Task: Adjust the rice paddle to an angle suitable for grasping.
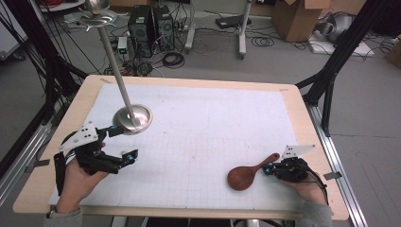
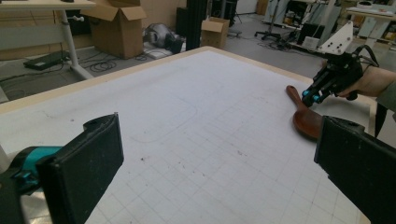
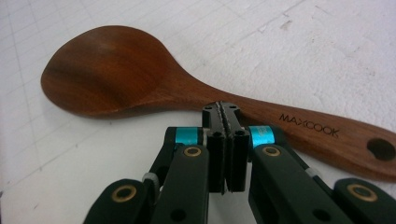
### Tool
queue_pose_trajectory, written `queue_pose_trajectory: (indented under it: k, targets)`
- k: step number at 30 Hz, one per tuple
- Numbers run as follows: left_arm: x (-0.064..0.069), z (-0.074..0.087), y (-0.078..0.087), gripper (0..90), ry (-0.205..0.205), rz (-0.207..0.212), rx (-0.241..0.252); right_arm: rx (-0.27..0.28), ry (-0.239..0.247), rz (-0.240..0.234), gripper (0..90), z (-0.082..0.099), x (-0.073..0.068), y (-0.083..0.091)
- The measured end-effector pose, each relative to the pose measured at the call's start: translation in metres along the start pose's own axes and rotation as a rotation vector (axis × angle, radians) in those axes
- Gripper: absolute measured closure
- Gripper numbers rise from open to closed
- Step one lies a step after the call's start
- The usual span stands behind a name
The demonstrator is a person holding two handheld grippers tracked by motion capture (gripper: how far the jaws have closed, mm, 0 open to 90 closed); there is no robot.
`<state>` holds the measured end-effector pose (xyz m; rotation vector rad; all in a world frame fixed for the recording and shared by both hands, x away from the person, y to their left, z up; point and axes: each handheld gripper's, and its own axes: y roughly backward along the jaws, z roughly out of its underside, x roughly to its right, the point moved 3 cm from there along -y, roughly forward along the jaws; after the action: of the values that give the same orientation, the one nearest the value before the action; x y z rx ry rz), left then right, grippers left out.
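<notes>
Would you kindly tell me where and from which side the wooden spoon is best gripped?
Grip the wooden spoon by its narrow, straight handle, probably from above with the jaws across it. It lies flat, bowl facing up, too broad to pinch. The shut right gripper already sits at the handle and would need opening.

A dark reddish-brown wooden spoon (image 1: 248, 172) with a broad, shallow oval bowl and a short flat handle lies flat on the white gridded sheet of the counter (image 1: 198, 142), near its front right corner. The bowl faces up and points toward the middle of the counter; the handle runs back and to the right. The handle carries the printed word MAXCOOK and a hanging hole near its end (image 3: 380, 149).
</notes>
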<state>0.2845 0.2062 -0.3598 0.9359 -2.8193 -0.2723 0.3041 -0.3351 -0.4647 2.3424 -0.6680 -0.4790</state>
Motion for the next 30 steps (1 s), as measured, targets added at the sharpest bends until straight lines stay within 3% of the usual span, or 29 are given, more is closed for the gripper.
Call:
queue_pose_trajectory:
  k: [30]
  targets:
    - [0.001,0.009,0.019,1.8,0.011,-0.036,-0.018,0.019,-0.006,0.018,89.3,-0.024,0.005,-0.027]
